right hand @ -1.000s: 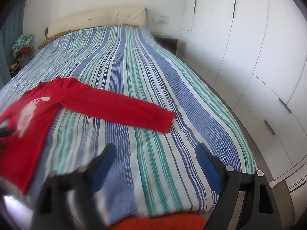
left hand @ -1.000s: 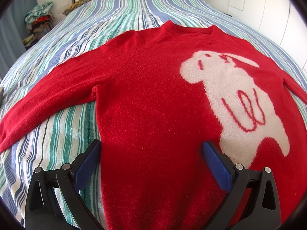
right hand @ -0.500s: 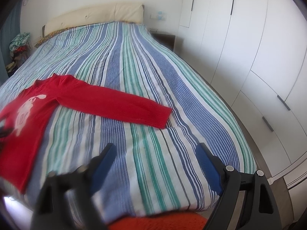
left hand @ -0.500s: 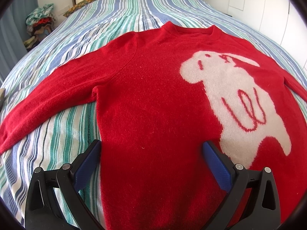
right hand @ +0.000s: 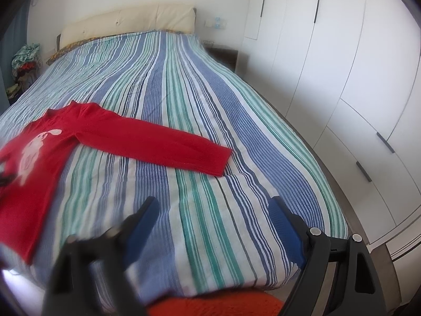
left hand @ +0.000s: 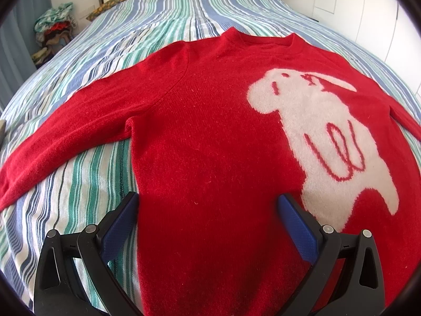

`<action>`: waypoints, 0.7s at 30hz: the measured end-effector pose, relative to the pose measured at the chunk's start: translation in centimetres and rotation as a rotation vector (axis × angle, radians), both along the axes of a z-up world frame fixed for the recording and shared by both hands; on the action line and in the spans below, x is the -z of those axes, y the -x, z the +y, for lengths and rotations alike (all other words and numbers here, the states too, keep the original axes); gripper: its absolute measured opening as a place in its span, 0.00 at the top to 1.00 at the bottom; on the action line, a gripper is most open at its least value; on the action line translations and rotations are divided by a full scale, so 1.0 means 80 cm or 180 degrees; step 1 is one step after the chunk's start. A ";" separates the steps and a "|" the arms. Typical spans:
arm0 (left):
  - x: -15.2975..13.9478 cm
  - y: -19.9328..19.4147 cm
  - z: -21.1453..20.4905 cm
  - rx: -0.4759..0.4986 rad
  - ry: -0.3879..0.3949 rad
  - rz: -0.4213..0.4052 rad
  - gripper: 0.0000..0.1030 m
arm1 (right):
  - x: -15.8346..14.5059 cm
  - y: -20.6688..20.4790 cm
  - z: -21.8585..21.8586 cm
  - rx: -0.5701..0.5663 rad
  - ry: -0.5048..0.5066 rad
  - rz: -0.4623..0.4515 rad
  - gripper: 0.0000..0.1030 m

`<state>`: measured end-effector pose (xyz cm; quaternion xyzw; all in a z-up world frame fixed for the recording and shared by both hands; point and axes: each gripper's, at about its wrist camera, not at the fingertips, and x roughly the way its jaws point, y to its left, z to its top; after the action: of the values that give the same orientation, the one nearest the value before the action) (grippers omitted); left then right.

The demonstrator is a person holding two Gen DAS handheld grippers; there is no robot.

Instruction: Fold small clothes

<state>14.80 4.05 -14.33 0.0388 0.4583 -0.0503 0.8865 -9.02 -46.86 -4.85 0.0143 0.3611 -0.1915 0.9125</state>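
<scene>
A red sweater [left hand: 210,144] with a white dog figure [left hand: 321,137] lies flat, face up, on the striped bed, sleeves spread out to both sides. My left gripper [left hand: 208,205] is open and empty, hovering over the sweater's lower body near its left side edge. In the right wrist view the sweater [right hand: 39,152] lies at the left with its right sleeve [right hand: 168,147] stretched across the bed. My right gripper [right hand: 213,210] is open and empty above bare bedspread, short of the sleeve cuff.
The bed [right hand: 210,92] has a blue, green and white striped cover and a cream headboard [right hand: 131,21]. White wardrobes [right hand: 342,65] stand along its right side. A pile of clothes [left hand: 55,29] sits beyond the left edge. Something orange-red [right hand: 215,302] lies below the right gripper.
The right gripper has drifted a little to the right and forward over the bed. The left gripper has barely moved. Both stay open.
</scene>
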 end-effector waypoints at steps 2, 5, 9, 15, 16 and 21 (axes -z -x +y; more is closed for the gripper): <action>0.000 0.000 0.000 0.0001 -0.0002 0.0000 0.00 | 0.000 -0.003 0.000 -0.0016 -0.0005 0.0014 0.18; 0.000 0.000 0.000 0.0000 -0.0002 0.0000 0.00 | 0.001 -0.007 0.003 -0.0060 0.0009 0.0050 0.18; 0.000 0.000 0.000 0.0000 -0.0002 0.0000 0.00 | 0.003 -0.004 0.008 -0.0093 0.0080 0.0066 0.18; 0.000 0.000 0.000 0.0001 -0.0001 -0.0001 0.00 | 0.002 0.003 0.001 -0.0002 0.0043 0.0046 0.18; 0.000 0.000 0.000 0.0001 -0.0001 -0.0001 0.00 | 0.002 0.002 -0.001 0.0004 0.0031 0.0049 0.18; 0.000 0.000 0.000 0.0001 -0.0001 0.0000 0.00 | 0.004 -0.002 0.003 -0.0041 0.0061 0.0089 0.18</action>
<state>14.79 4.08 -14.33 0.0390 0.4582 -0.0503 0.8865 -8.82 -46.62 -5.13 0.0005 0.3721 -0.1892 0.9087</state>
